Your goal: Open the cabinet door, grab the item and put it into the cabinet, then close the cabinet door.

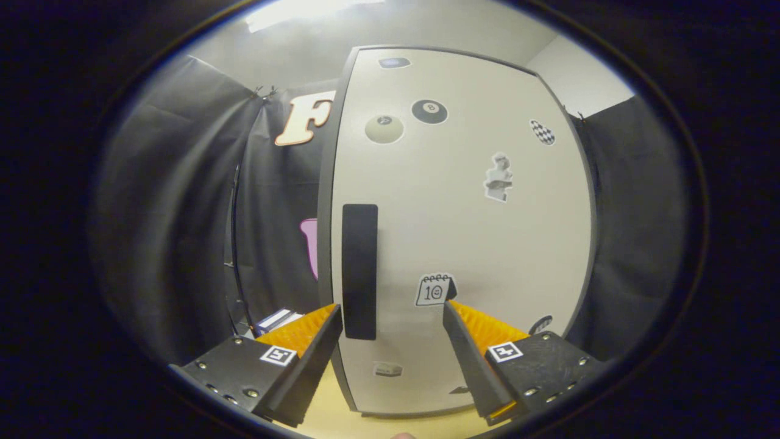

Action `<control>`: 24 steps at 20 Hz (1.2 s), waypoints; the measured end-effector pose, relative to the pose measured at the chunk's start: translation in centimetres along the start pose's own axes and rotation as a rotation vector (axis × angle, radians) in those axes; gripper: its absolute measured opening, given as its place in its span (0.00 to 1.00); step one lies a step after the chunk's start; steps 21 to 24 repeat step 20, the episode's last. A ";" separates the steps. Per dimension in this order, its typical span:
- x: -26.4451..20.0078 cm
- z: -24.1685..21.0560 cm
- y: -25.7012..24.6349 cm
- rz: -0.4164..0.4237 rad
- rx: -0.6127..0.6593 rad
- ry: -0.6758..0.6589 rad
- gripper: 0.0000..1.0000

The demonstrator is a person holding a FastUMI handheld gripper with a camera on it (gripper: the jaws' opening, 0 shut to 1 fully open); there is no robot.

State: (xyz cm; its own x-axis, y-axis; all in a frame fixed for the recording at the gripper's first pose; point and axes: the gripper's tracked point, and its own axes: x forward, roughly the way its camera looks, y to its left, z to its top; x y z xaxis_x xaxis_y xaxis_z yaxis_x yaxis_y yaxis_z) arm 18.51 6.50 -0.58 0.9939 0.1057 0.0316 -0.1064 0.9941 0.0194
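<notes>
A white cabinet door (463, 231) with several stickers stands right ahead of me. Its black upright handle (359, 271) runs along the door's left edge. My gripper (391, 312) is open, and the handle's lower end sits between the fingers, close to the left fingertip (326, 320). The right fingertip (454, 314) is near the calendar sticker (434, 290) on the door. Neither finger presses on the handle. A small blue-and-white box (277, 319) lies on the table left of the cabinet, just beyond the left finger.
The cabinet stands on a pale wooden table (341, 421). Black cloth walls (183, 231) close in on the left and right of the cabinet. A thin dark pole (234, 244) stands left of the cabinet.
</notes>
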 end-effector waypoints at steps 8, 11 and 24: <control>-10.3 1.1 -4.0 -0.071 -0.052 0.017 0.98; -14.2 1.2 -4.8 -0.083 -0.042 0.020 0.98; -21.6 1.7 -5.3 -0.098 -0.034 0.033 0.98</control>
